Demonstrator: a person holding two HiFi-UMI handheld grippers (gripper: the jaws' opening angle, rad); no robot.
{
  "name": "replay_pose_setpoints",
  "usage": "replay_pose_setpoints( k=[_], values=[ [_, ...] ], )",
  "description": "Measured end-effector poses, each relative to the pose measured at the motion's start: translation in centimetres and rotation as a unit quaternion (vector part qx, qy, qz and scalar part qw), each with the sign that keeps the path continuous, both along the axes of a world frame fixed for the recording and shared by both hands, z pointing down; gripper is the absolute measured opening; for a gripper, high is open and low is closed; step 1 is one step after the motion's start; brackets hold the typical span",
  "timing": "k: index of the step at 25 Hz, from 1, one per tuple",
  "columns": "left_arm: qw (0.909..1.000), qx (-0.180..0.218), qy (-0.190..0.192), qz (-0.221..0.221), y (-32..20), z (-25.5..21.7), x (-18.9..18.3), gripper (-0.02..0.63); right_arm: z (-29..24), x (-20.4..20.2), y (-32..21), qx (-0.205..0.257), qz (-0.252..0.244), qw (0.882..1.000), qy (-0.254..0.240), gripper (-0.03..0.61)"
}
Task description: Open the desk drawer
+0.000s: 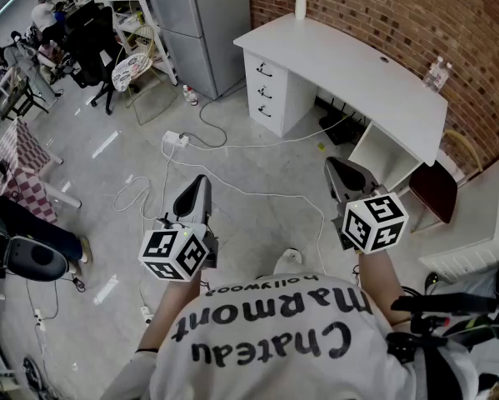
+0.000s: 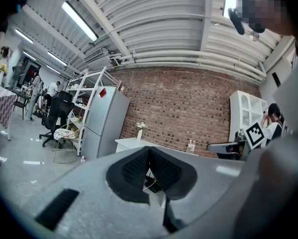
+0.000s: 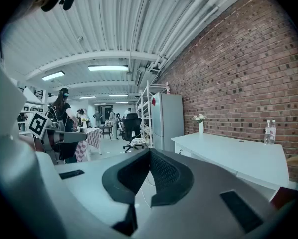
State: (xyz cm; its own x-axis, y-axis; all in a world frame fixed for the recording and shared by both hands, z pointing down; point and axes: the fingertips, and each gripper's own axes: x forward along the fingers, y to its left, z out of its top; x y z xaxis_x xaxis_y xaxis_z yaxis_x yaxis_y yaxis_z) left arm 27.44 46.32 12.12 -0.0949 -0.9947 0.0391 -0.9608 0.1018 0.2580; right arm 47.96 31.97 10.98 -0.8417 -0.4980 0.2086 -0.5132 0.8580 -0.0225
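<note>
A white desk [image 1: 349, 61] stands against the brick wall, well ahead of me. Its drawer stack [image 1: 266, 90] is at the left end: three white fronts with dark handles, all closed. Both grippers hover over the floor, far short of the desk. My left gripper [image 1: 199, 183] is shut with nothing between its pads [image 2: 139, 166], and the desk [image 2: 131, 143] shows small behind it. My right gripper [image 1: 337, 168] is also shut and empty. Past its pads [image 3: 163, 173], the desk [image 3: 233, 156] runs along the right.
A vase of flowers [image 1: 300, 2] and water bottles [image 1: 437, 73] stand on the desk. A grey fridge [image 1: 195, 23] is left of it. Cables and a power strip [image 1: 176, 140] lie on the floor between me and the drawers. A dark stool [image 1: 432, 192] sits under the desk's right end.
</note>
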Motion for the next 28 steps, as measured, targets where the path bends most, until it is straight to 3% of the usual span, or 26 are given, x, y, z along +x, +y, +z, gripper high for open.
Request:
replay_pose_setpoints(
  k=[18, 28],
  values=[
    [0.9999, -0.004, 0.010, -0.008, -0.4, 0.9, -1.6, 0.015, 0.8, -1.8, -0.7, -0.016, -0.011, 1.000, 0.008, 0.011],
    [0.9998, -0.009, 0.007, -0.017, -3.9, 1.1, -4.6, 0.015, 1.5, -4.9, -4.8, -0.019, -0.019, 1.000, 0.015, 0.011]
  ],
)
